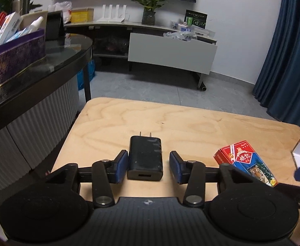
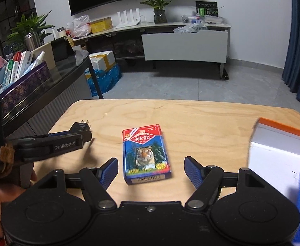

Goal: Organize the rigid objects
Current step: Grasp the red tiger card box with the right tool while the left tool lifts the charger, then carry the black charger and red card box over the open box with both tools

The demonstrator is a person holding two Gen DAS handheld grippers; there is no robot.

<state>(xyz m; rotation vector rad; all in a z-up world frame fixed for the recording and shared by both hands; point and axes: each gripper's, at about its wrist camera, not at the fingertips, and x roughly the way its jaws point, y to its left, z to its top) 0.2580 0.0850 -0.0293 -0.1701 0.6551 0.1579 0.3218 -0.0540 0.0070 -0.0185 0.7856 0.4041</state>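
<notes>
A black plug charger point(image 1: 145, 157) lies flat on the wooden table point(image 1: 191, 127), prongs pointing away. My left gripper point(image 1: 148, 167) is open, its blue pads on either side of the charger, the left pad close to it, the right one a small gap away. A red and blue card box with a tiger picture point(image 2: 145, 153) lies on the table between the fingers of my open right gripper point(image 2: 150, 172), not touched. The card box also shows in the left wrist view point(image 1: 246, 162). The left gripper and charger point(image 2: 81, 129) show at the left of the right wrist view.
A white box with an orange edge point(image 2: 281, 149) stands at the table's right side. A dark glass-topped counter point(image 1: 47, 65) with a purple box of items point(image 1: 12, 55) is on the left. A TV stand point(image 2: 187, 41) is across the floor.
</notes>
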